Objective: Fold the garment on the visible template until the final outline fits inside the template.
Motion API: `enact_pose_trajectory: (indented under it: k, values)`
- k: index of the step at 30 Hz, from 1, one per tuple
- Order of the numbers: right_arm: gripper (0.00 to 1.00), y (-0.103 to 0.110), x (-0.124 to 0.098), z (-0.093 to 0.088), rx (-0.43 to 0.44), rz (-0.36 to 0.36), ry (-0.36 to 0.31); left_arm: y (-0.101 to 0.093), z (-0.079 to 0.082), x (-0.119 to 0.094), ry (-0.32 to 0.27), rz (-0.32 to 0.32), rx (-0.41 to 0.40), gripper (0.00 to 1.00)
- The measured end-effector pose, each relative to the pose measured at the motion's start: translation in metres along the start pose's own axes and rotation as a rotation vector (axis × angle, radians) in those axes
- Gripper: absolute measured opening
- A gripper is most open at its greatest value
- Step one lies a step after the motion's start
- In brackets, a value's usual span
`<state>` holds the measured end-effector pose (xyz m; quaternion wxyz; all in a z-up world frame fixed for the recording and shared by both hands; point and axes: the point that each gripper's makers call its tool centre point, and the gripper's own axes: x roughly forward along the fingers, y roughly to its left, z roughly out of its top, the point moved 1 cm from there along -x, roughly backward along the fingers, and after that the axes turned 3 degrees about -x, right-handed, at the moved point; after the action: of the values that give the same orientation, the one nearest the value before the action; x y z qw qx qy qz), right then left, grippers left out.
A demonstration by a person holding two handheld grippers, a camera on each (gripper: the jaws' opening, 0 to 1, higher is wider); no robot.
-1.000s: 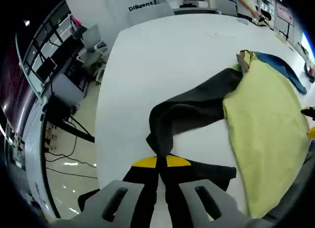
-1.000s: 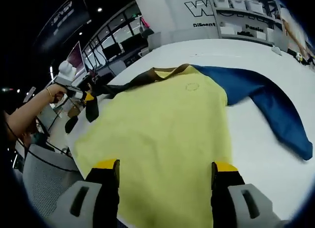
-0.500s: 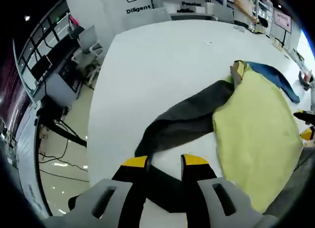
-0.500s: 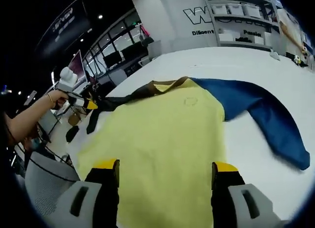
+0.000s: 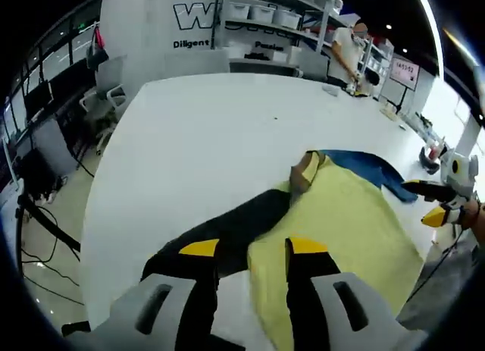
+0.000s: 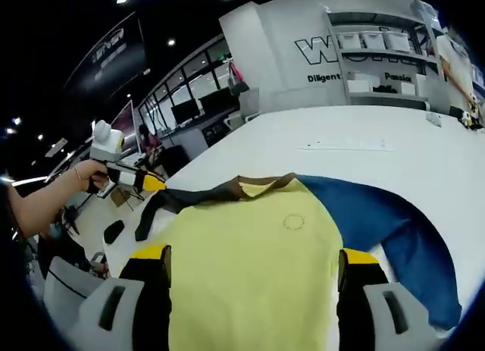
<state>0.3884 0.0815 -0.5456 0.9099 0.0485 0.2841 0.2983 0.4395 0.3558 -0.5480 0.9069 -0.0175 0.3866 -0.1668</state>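
A long-sleeved garment lies flat on the white table. It has a yellow body, a brown collar, a dark grey sleeve and a blue sleeve. My left gripper hovers open above the spot where the dark sleeve meets the yellow body, holding nothing. In the right gripper view the yellow body spreads between the wide-open jaws of my right gripper, with the blue sleeve to the right and the dark sleeve to the left. A hand holds the left gripper beyond that sleeve.
The right gripper shows at the table's right side. Shelves with boxes and a standing person are behind the table. Chairs and desks stand off the table's left edge. Bare tabletop stretches beyond the collar.
My left gripper went from shut on the dark sleeve to open, and the sleeve now lies on the table. Both views have tilted up and shifted.
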Motion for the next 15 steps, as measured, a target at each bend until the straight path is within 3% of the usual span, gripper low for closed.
enact_pose_trajectory:
  k: [4, 11, 15]
  values:
    - [0.99, -0.006, 0.005, 0.012, -0.01, 0.002, -0.014, -0.01, -0.001, 0.011, 0.019, -0.023, 0.043, 0.36]
    - [0.99, -0.026, 0.016, 0.026, -0.03, -0.008, -0.005, -0.027, 0.01, 0.032, -0.011, -0.065, 0.088, 0.42]
    - [0.99, -0.042, 0.03, 0.031, -0.036, -0.011, 0.013, -0.031, 0.008, 0.048, 0.013, -0.076, 0.121, 0.47]
